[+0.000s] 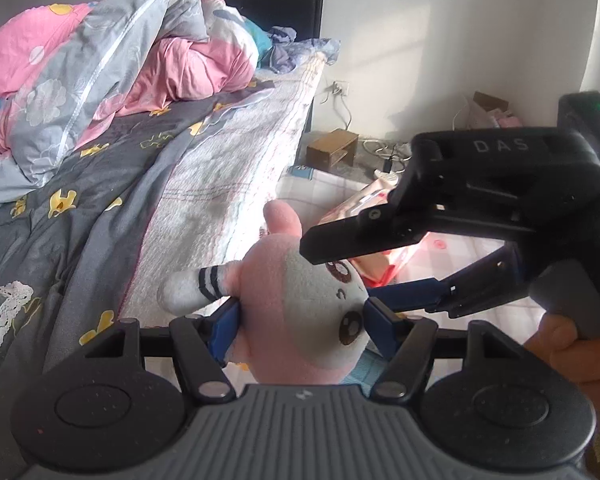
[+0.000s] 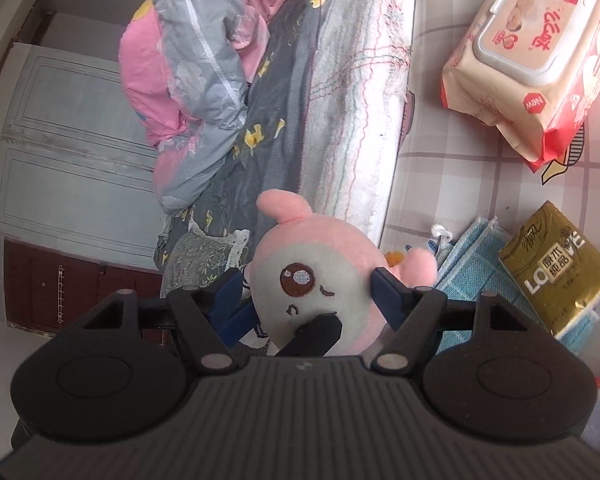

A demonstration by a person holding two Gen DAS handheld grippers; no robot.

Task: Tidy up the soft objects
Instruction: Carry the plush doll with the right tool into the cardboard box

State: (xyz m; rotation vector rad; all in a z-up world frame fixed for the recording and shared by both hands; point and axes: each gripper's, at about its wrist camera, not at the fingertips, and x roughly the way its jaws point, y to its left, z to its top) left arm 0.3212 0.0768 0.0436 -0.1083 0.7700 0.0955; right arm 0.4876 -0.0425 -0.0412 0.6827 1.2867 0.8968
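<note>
Daylight fills both views, soft and fairly bright. In the left wrist view a pale patch lies on the wall (image 1: pixel 440 40) toward 1 o'clock, and the mattress edge (image 1: pixel 204 216) near centre is washed almost white. In the right wrist view the wipes pack (image 2: pixel 540 52) at 2 o'clock glares pinkish at its right edge. Fisheye bending curves straight lines, dark vignette fills the corners, and the near gripper bodies look slightly soft.

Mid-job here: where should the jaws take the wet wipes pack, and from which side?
Grip the wet wipes pack across its soft body below the hard lid, coming from above. It lies flat, lid up; the lid is rigid and wide, while the wrapper sides look squeezable.
</note>
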